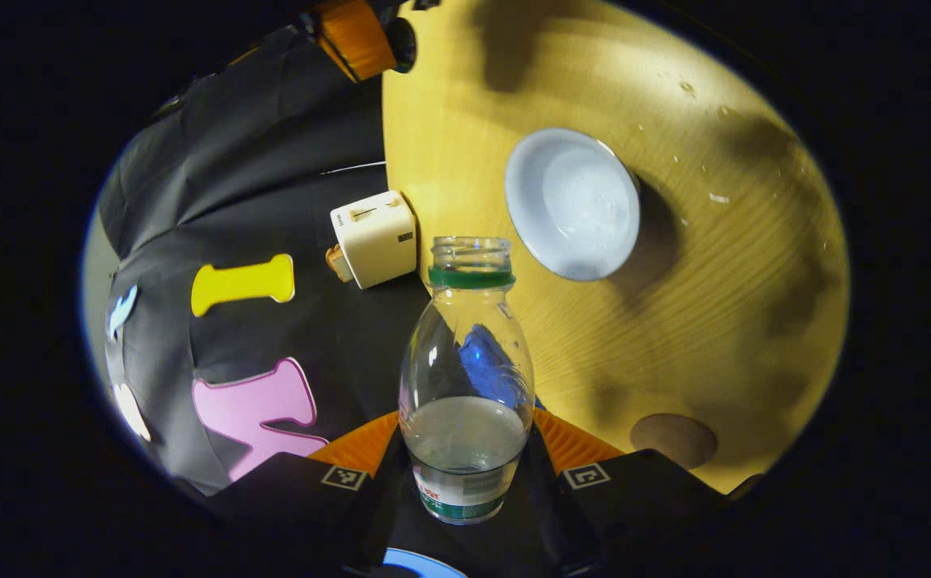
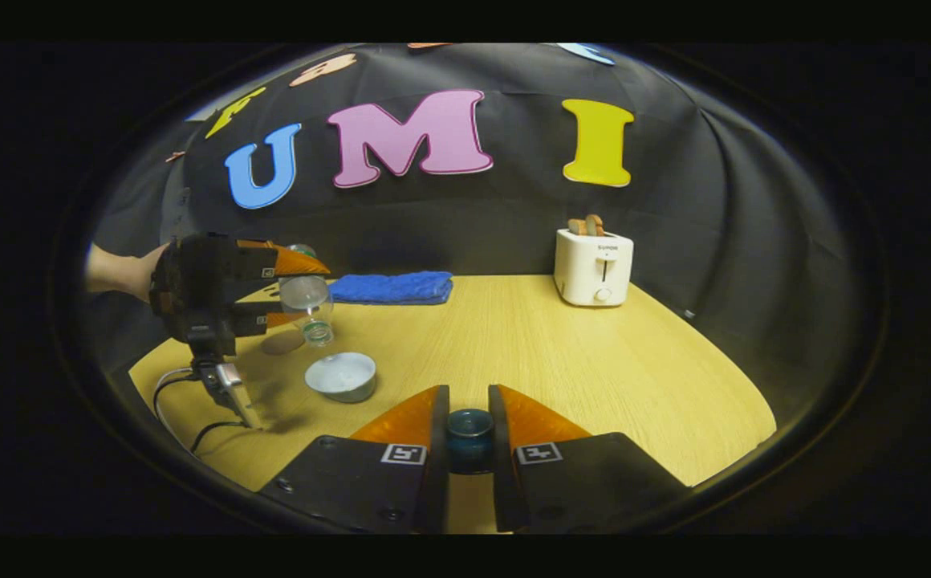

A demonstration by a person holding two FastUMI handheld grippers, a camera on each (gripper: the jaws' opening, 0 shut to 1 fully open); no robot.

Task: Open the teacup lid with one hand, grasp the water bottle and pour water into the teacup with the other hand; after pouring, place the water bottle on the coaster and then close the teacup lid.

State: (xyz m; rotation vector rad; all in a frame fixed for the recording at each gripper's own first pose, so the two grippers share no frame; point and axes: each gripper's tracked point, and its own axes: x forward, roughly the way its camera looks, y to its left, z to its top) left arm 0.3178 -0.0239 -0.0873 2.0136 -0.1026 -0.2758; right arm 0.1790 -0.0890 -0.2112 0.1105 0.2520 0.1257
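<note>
My left gripper (image 1: 465,424) is shut on a clear water bottle (image 1: 465,377) with a green neck ring, no cap and some water inside. The bottle is tipped, its mouth toward the white teacup (image 1: 574,205), which stands uncovered on the wooden table. In the right gripper view the left gripper (image 2: 309,293) holds the bottle (image 2: 307,299) tilted mouth-down just above and left of the teacup (image 2: 343,376). My right gripper (image 2: 469,391) is shut on the dark teacup lid (image 2: 469,429), lifted off the cup. A round brown coaster (image 1: 672,440) lies beside the cup.
A white toaster (image 2: 594,266) stands at the back right by the booth wall. A folded blue cloth (image 2: 392,287) lies at the table's back edge. A hand (image 2: 124,273) holds the left gripper, and cables (image 2: 184,393) trail beneath it over the table's left edge.
</note>
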